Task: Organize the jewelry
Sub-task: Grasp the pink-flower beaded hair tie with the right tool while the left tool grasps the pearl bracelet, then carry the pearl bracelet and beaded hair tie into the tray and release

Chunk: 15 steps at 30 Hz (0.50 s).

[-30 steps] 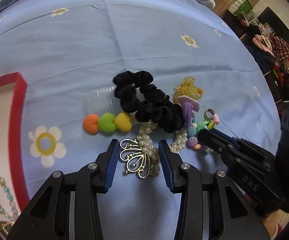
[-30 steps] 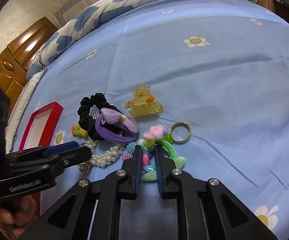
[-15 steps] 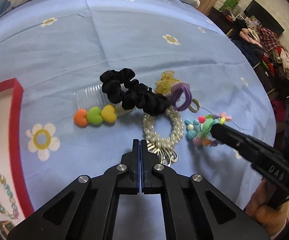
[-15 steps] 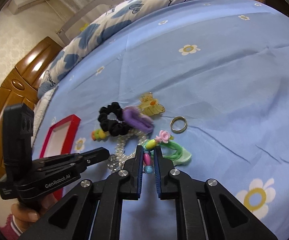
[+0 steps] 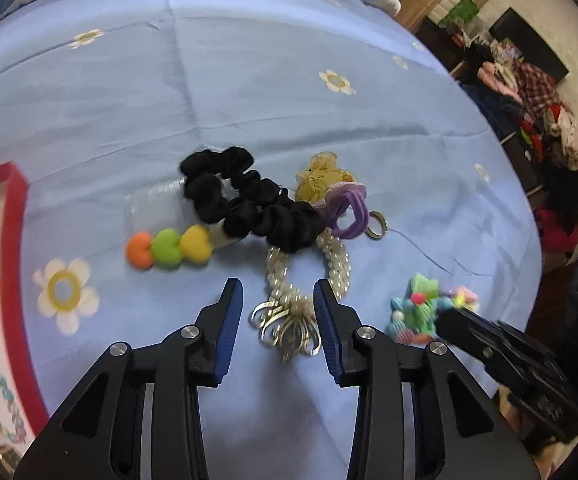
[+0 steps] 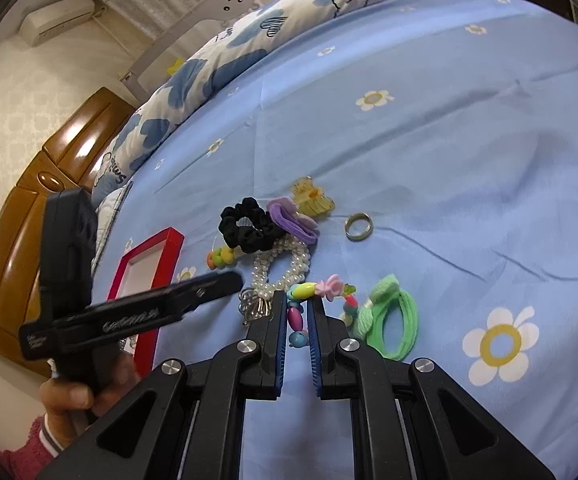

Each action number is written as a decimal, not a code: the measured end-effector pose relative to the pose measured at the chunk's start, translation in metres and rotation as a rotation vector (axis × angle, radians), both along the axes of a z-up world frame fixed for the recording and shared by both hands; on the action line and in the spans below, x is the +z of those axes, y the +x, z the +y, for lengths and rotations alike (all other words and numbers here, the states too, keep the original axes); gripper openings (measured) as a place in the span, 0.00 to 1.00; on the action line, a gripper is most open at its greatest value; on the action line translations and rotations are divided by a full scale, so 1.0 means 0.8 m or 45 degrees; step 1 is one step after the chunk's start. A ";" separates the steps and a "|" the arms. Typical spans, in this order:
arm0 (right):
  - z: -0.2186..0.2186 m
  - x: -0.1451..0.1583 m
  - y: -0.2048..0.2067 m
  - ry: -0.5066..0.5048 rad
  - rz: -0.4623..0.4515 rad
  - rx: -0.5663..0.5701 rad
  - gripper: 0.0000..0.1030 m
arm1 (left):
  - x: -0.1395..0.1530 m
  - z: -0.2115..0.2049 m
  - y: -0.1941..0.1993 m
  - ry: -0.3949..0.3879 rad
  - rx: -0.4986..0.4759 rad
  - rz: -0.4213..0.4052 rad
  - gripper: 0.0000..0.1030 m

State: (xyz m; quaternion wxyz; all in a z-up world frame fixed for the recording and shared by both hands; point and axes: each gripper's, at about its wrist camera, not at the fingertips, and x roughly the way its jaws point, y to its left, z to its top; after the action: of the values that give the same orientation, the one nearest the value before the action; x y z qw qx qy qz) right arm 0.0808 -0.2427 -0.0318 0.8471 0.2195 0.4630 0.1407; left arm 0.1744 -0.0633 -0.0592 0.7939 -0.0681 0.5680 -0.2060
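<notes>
The right gripper (image 6: 298, 308) is clamped on a bead string (image 6: 295, 314) for lifting, while the left gripper (image 5: 277, 304), jaws opening, straddles the pearl bracelet (image 5: 309, 276) unpinched.

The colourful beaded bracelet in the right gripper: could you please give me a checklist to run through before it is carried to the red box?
1. Right gripper shut on the colourful beaded bracelet: ok, beads sit between the pads.
2. Bracelet free of the green elastic hair tie: cannot tell, the strand runs right up to it.
3. Bracelet clear of the white pearl bracelet with the silver charm: ok, a gap shows.
4. Left gripper out of the way: not ok, it hangs beside the route to the red-rimmed box, jaws opening around the charm without pressing it.
5. Room in the box: cannot tell, only part of its floor shows.
</notes>
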 end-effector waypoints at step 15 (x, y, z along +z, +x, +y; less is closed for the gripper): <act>-0.023 0.017 -0.014 0.034 -0.045 -0.059 0.09 | -0.005 -0.004 -0.023 0.086 -0.056 -0.063 0.09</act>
State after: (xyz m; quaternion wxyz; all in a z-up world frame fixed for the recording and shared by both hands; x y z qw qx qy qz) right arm 0.0693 -0.2612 -0.0183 0.8553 0.2389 0.4407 0.1311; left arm 0.1562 -0.0662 -0.0631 0.8050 -0.0237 0.5560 -0.2056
